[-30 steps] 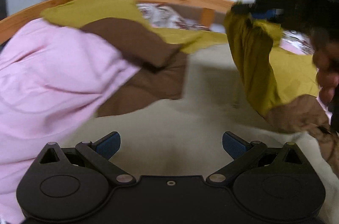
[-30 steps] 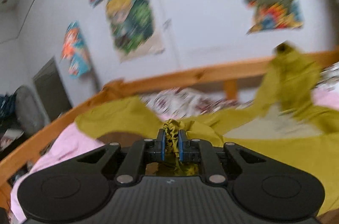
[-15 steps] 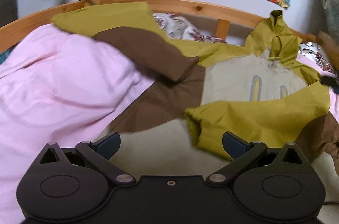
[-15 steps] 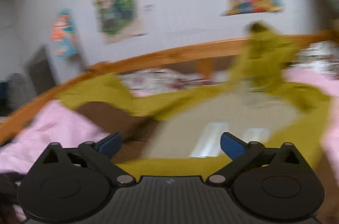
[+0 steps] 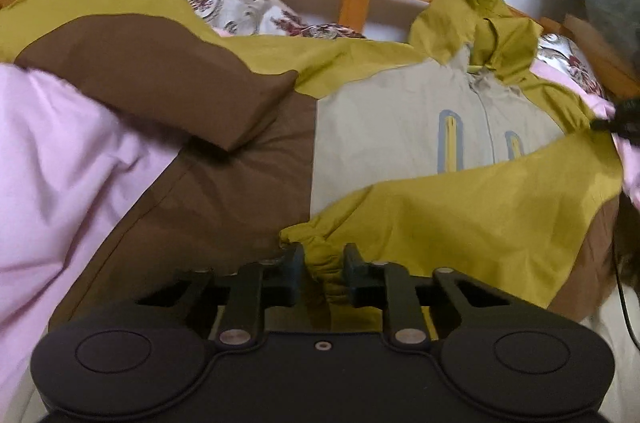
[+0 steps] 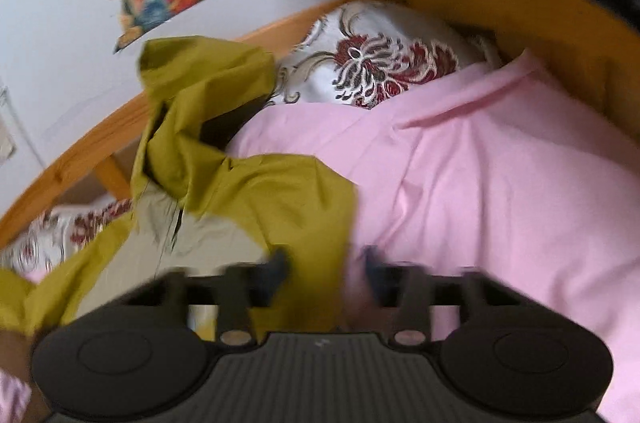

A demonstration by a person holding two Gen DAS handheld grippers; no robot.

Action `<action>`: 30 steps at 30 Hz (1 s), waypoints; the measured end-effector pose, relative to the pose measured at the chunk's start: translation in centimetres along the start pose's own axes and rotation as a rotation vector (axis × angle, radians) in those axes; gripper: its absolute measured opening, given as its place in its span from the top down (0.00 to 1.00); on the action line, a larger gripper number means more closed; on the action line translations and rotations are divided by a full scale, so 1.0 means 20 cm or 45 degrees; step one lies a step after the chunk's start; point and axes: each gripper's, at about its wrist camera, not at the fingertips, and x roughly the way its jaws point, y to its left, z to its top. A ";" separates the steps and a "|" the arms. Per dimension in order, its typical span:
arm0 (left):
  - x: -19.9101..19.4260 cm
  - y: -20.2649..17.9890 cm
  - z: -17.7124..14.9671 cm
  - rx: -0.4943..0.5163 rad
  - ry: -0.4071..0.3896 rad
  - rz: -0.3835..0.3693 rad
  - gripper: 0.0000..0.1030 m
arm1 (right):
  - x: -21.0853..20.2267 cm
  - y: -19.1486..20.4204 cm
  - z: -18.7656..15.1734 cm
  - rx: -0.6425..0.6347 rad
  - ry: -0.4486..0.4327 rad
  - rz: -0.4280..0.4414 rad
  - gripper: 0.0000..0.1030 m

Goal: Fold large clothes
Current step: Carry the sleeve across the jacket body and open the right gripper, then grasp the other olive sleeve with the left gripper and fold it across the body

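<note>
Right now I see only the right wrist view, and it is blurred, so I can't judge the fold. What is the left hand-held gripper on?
Observer: The left hand-held gripper has its jaws closing on the gathered cuff of the olive sleeve, which lies across the jacket's front.
Operator: And the other sleeve?
Observer: The brown sleeve is folded inward, and its end lies on the brown body panel.
Operator: Does the chest lie flat?
Observer: The beige chest panel looks flat, and two blue-edged yellow pocket strips show above the olive sleeve.
</note>
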 end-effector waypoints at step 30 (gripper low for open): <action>-0.39 0.41 0.22 -0.202 -0.242 0.353 0.12 | -0.34 0.18 -0.49 -0.606 -0.162 -0.270 0.01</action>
